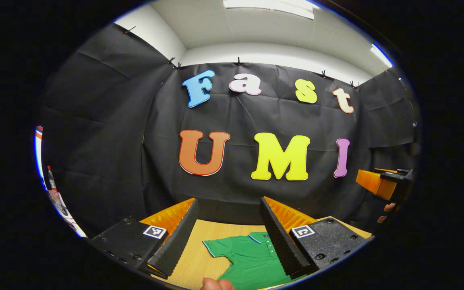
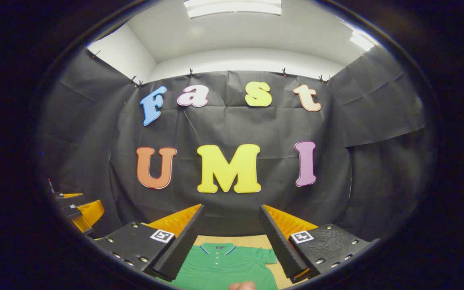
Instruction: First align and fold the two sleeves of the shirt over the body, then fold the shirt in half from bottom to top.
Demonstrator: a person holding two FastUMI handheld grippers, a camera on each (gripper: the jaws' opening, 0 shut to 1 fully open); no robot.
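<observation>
Green shirt (image 1: 252, 257) lies flat on the tabletop (image 1: 193, 253), collar toward the booth wall, both short sleeves spread out to the sides. No fold visible, so the task looks to be at step one, sleeves not yet done. Left claw (image 1: 228, 237) is held above the shirt, fingers spread, pinching nothing; the shirt's sleeve (image 1: 218, 245) shows between them. Right claw (image 2: 228, 241) is also above the shirt, spread wide, nothing in it, collar (image 2: 217, 249) between its fingers. The other claw (image 1: 385, 183) shows well off to the side of the shirt in the left gripper view. Next move likely calls for lowering each claw to a sleeve edge, pinching the fabric and drawing it over the body.
</observation>
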